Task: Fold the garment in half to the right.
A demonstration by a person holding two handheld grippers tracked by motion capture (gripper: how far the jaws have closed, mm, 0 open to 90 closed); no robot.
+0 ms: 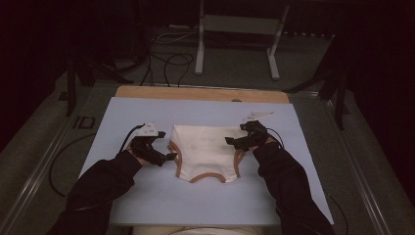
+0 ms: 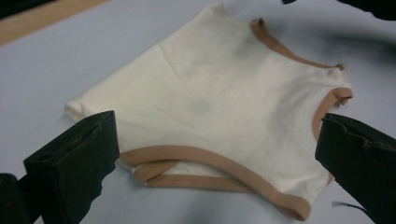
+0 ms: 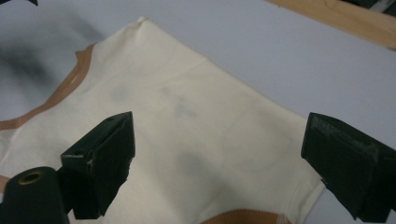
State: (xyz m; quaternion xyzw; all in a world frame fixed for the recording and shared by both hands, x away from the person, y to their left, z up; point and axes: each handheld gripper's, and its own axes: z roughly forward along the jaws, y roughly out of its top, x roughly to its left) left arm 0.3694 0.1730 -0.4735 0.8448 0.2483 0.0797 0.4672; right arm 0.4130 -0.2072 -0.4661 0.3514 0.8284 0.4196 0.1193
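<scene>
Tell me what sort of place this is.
Probably a dim lab or recording room, not a home: a work table with a pale blue sheet, cables on the floor, and a metal stand behind. On the sheet lies a small cream garment.

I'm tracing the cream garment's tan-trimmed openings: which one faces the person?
The middle arched opening on the cream garment: its tan band curves along the near edge, while the other two trimmed openings run along the left and right sides.

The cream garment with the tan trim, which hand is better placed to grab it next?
Probably the left. The left gripper sits open right at the garment's tan-trimmed side edge, while the right gripper, also open, hovers over plain cloth.
</scene>
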